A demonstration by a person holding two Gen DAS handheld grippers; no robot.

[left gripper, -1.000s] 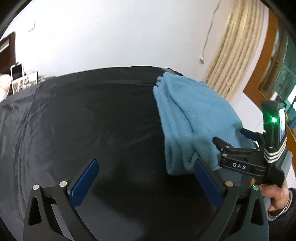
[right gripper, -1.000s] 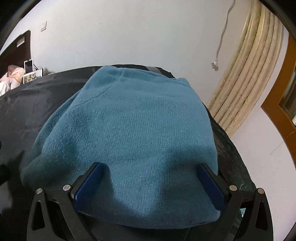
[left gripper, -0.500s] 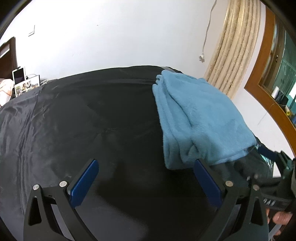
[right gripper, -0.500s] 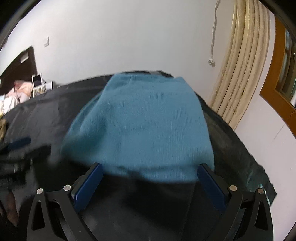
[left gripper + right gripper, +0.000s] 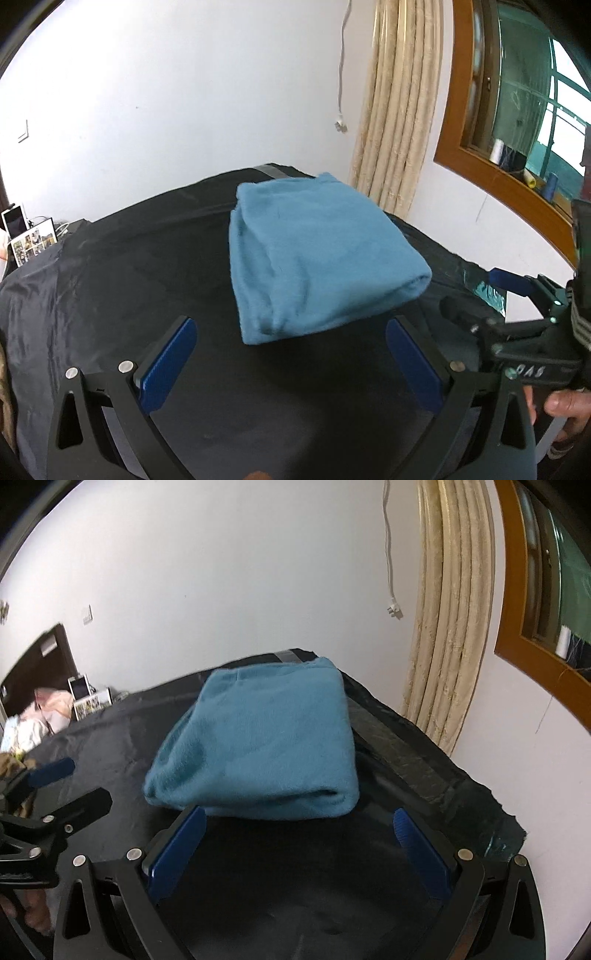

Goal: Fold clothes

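A folded blue fleece garment (image 5: 310, 254) lies on the black cloth-covered table (image 5: 122, 280), near its far right corner; it also shows in the right wrist view (image 5: 258, 746). My left gripper (image 5: 295, 354) is open and empty, just short of the garment's near edge. My right gripper (image 5: 299, 842) is open and empty, also just short of the garment. The right gripper shows at the right edge of the left wrist view (image 5: 517, 306). The left gripper shows at the left of the right wrist view (image 5: 55, 790).
A cream curtain (image 5: 395, 110) and a wood-framed window (image 5: 517, 122) stand right of the table. Photo frames (image 5: 27, 236) sit at the far left edge. A bed with pink bedding (image 5: 33, 716) lies beyond. The table's right edge (image 5: 491, 805) is close.
Both grippers have pulled back from the garment and tilted up. The right gripper, which was over the garment's near edge, is now clear of it. The garment stays folded.
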